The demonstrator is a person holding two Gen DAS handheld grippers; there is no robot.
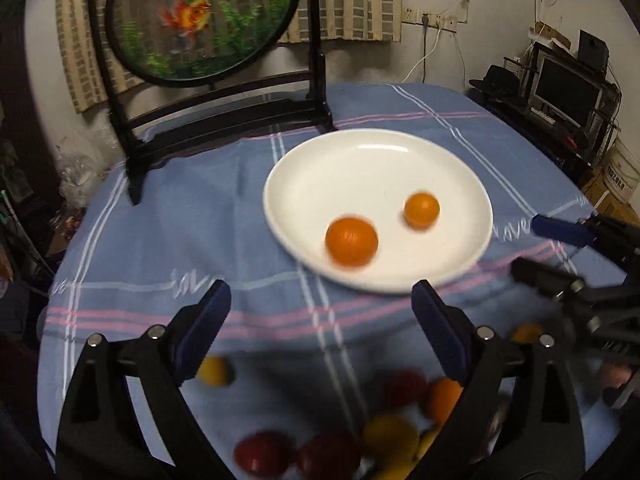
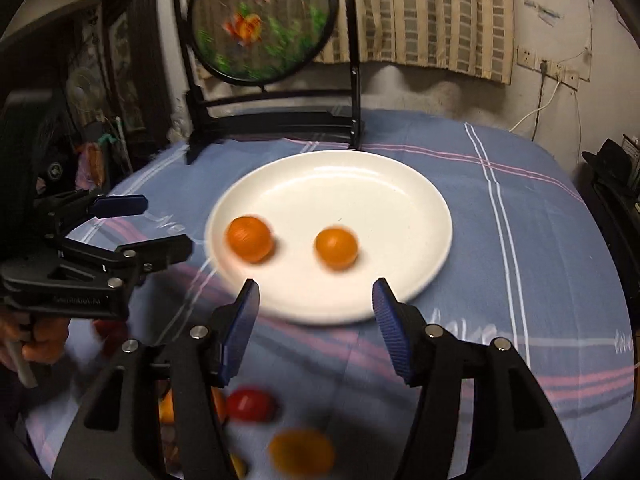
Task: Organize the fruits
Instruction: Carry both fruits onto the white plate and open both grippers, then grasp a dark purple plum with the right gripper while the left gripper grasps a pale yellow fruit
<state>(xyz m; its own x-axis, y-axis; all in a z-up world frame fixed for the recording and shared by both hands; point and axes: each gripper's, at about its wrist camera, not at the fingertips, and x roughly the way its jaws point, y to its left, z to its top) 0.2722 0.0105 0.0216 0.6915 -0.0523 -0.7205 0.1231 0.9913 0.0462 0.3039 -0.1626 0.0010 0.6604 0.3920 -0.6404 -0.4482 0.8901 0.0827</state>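
Observation:
A white plate sits on the blue checked tablecloth and holds two orange fruits, a larger one and a smaller one. The plate and both fruits also show in the right wrist view. My left gripper is open and empty, just short of the plate's near rim. My right gripper is open and empty at the plate's near rim. Red, yellow and orange fruits lie loose on the cloth below the grippers, as in the right wrist view.
A black stand with a round goldfish picture rises behind the plate. The right gripper shows at the right edge of the left view; the left gripper shows at the left of the right view. The table edge curves off on both sides.

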